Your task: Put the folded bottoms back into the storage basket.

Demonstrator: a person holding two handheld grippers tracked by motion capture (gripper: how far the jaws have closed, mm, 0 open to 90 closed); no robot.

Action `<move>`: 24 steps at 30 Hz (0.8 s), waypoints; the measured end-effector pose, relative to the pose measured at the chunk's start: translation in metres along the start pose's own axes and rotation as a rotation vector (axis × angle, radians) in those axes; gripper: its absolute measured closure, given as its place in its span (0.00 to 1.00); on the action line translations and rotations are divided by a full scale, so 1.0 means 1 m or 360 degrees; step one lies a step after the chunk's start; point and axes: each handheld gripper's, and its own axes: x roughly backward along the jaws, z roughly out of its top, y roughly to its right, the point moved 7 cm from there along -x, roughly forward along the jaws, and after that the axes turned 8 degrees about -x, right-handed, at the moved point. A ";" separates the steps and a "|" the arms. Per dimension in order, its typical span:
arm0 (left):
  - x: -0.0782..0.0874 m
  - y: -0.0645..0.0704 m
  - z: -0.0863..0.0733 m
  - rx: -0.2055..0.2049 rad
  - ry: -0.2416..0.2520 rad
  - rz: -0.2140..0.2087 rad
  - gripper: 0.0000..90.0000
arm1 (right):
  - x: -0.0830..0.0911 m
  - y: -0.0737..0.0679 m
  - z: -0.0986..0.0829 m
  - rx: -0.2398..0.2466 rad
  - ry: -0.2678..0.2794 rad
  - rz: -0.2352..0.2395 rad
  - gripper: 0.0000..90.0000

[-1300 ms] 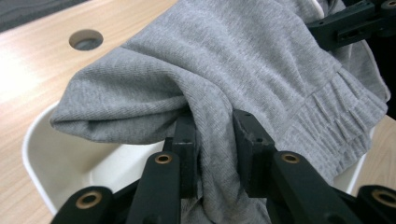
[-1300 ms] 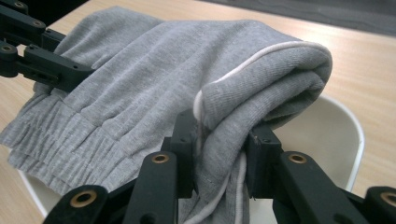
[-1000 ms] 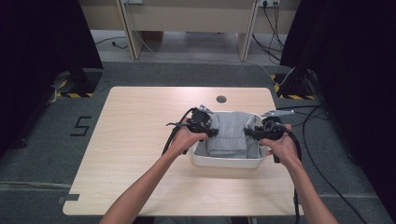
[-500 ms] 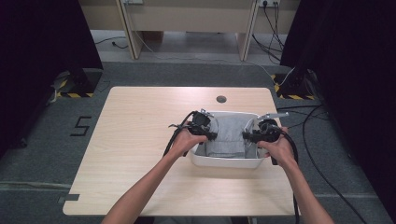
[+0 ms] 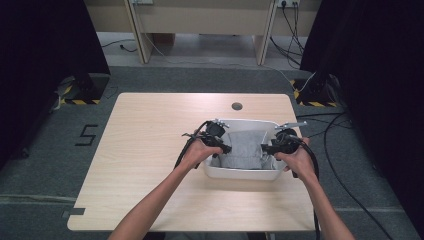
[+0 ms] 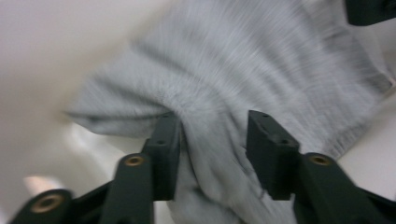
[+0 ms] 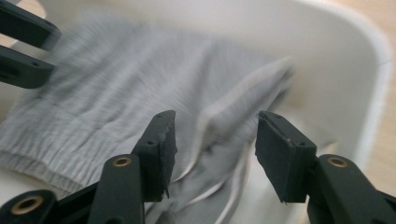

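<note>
The grey garment [image 5: 243,147], a ribbed knit piece with a white drawstring, lies bunched inside a white plastic tub [image 5: 240,173] that sits right of centre in the high view, on a light wooden table [image 5: 145,145].

At the left of the tub in that view, the left gripper [image 5: 223,148] reaches over the tub's left wall, its tips down at the cloth, with the person's left hand [image 5: 196,152] wrapped around its body and a black cable looping off toward the left. In the left gripper view its jaws stand apart in the lower half of the frame, and a fold of the grey garment [image 6: 219,98] bulges between and around them; the left jaw presses into the cloth, the right one lies on it. The picture is blurred there.

At the right of the tub in the high view, the right gripper [image 5: 266,148] comes in over the right wall, held by the right hand [image 5: 299,159]. In the right gripper view its jaws are spread wide in the lower frame, with the garment's edge and the drawstring [image 7: 219,186] lying in the gap between them, not clamped. The tub's white wall [image 7: 345,60] curves across the upper right, and the other gripper's black jaws show at the upper left corner.
</note>
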 end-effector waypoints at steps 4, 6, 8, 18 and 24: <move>0.013 -0.006 0.005 0.0011 0.0079 0.0041 0.56 | 0.012 0.002 0.007 0.0003 0.0070 -0.0029 0.50; 0.018 -0.004 0.005 -0.0006 0.0085 0.0036 0.56 | 0.016 0.001 0.009 0.0023 0.0098 -0.0014 0.51; 0.021 -0.002 0.005 -0.0016 0.0100 0.0024 0.55 | 0.017 -0.001 0.009 0.0030 0.0101 -0.0018 0.51; 0.039 0.011 0.003 -0.0047 0.0171 -0.0028 0.47 | 0.024 -0.017 0.007 0.0086 0.0179 0.0027 0.48; 0.054 0.019 -0.006 -0.0058 0.0179 -0.0068 0.38 | 0.031 -0.024 0.004 0.0090 0.0218 0.0043 0.43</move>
